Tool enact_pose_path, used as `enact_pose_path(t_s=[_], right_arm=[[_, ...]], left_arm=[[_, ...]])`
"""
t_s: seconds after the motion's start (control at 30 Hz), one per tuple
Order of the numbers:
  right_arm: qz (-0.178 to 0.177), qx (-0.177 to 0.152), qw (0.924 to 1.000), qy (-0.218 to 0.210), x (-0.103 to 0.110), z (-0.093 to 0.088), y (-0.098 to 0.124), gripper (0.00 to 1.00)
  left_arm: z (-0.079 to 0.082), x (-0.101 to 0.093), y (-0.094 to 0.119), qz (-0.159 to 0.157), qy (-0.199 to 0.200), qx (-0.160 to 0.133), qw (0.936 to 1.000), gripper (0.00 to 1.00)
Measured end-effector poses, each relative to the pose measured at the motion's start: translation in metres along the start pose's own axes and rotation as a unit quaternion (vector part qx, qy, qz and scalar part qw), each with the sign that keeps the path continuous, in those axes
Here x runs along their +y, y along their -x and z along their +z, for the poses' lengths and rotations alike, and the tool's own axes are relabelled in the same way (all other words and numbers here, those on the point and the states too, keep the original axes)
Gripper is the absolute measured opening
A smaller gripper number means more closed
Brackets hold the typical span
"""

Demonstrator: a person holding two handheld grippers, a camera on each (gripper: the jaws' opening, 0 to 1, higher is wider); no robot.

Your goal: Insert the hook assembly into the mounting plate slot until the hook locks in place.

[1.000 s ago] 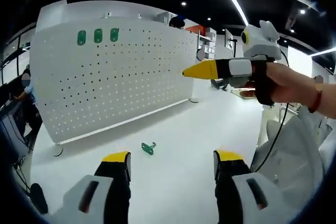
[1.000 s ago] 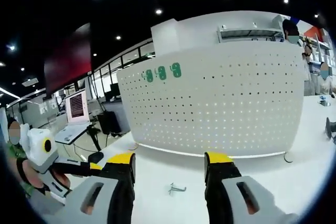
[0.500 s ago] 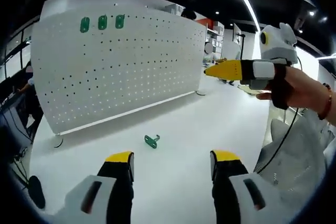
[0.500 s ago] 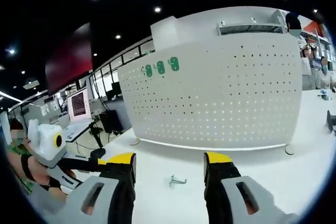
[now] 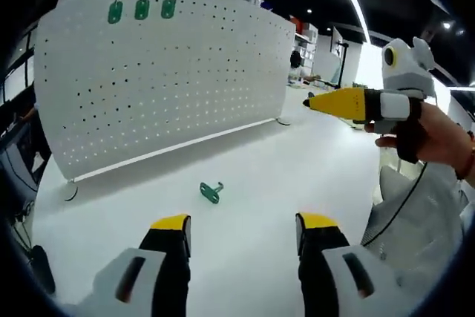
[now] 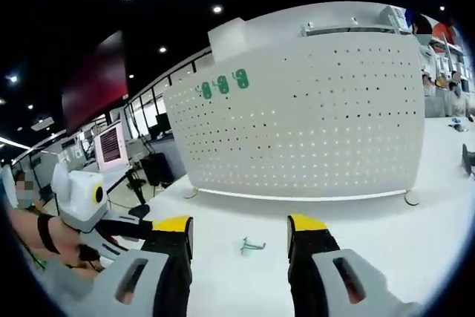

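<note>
The left hand-held gripper (image 5: 239, 229) hung over the white table (image 5: 312, 183) with its jaws spread wide and nothing between them. The green hook (image 5: 211, 191) lay flat on the table just ahead of its tips. Beyond it stood the white pegboard mounting plate (image 5: 163, 72), upright, with three green hooks (image 5: 142, 10) near its top. The right hand-held gripper (image 6: 239, 229) was likewise wide open and empty, the hook (image 6: 251, 245) lying between and ahead of its jaws.
</note>
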State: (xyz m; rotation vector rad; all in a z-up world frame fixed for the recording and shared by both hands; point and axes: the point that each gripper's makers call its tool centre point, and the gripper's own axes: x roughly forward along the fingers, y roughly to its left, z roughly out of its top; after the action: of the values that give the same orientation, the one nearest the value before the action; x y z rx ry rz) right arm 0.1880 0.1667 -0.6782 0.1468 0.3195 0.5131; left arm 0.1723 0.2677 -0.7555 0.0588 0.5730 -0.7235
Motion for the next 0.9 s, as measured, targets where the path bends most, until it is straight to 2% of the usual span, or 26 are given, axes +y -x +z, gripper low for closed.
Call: enact_pose_path(t_s=[0.5,0.9], right_arm=[[0.011,0.012,0.9998,0.008,0.007,-0.012,0.009,0.54],[0.016,0.023,0.9995,-0.014,0.005,-0.029,0.019,0.54]], left_arm=[[-0.012,0.007,-0.014,0.009,0.004,0.018,0.9998,0.58],[-0.02,0.009,-0.028,0.028,0.007,0.049,0.9984,0.5]])
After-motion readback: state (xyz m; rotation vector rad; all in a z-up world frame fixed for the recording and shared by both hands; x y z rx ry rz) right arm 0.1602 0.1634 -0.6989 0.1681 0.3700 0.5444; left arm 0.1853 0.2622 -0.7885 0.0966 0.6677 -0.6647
